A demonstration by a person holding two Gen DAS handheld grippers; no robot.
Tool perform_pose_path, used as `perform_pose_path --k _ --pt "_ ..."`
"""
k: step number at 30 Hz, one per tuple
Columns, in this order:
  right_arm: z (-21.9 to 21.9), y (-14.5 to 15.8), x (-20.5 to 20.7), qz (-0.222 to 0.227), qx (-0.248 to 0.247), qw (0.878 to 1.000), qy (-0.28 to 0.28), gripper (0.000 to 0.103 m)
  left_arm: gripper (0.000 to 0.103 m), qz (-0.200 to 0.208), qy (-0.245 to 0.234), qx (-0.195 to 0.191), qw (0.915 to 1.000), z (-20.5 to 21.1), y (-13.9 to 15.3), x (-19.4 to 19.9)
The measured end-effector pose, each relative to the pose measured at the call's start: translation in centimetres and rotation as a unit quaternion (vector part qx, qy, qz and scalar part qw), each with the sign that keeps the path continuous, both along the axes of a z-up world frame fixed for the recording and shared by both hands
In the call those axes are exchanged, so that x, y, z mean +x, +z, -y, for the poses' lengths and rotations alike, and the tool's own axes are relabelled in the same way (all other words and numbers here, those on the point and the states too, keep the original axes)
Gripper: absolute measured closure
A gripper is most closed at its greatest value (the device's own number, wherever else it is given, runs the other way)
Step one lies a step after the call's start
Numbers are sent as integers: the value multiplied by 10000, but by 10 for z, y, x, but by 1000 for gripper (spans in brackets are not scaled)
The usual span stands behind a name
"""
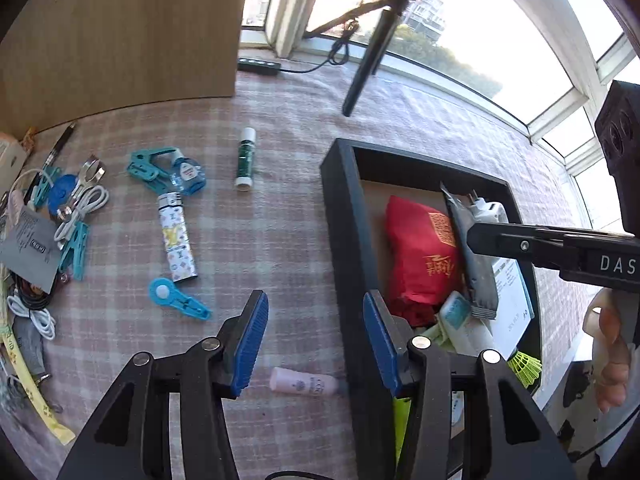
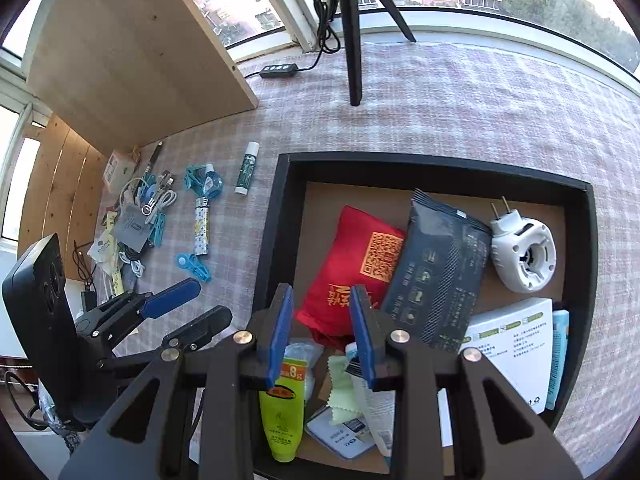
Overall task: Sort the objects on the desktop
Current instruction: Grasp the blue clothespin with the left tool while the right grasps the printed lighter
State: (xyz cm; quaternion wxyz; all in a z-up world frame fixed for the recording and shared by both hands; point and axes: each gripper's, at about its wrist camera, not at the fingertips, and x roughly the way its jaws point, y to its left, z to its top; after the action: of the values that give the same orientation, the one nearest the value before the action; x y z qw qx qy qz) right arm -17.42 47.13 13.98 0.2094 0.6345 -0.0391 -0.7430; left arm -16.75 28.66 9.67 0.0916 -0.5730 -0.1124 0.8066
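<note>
Pink tube [image 1: 306,385] on cloth below spread, empty left tool [image 1: 316,340]; right tool [image 2: 322,332] spread over tray [image 2: 276,216].

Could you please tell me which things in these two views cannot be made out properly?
- Pale pink tube, left wrist view: its right end is hidden behind the black storage tray.
- Yellow-green shuttlecock, left wrist view: partly hidden behind the left gripper.
- Heap of cables and clips, right wrist view: too small to separate.
- Print on the white box, right wrist view: too small to read.
</note>
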Motion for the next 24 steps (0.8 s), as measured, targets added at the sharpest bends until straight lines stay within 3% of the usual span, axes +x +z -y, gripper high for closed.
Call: perform_pose_path --k 5,8,17,24 --pt "41 -9 -8 33 -14 9996 271 73 53 190 806 -110 9965 49 -25 0" --pt "66 -17 -14 107 -91 9992 381 73 52 357 1056 -126 9937 61 -43 -2" --pt "142 -56 -31 335 -42 9973 648 73 53 565 1081 -340 9920 55 -72 -9" --pt "187 -85 -37 474 83 9957 787 73 64 531 1183 -354 9909 73 -77 -5"
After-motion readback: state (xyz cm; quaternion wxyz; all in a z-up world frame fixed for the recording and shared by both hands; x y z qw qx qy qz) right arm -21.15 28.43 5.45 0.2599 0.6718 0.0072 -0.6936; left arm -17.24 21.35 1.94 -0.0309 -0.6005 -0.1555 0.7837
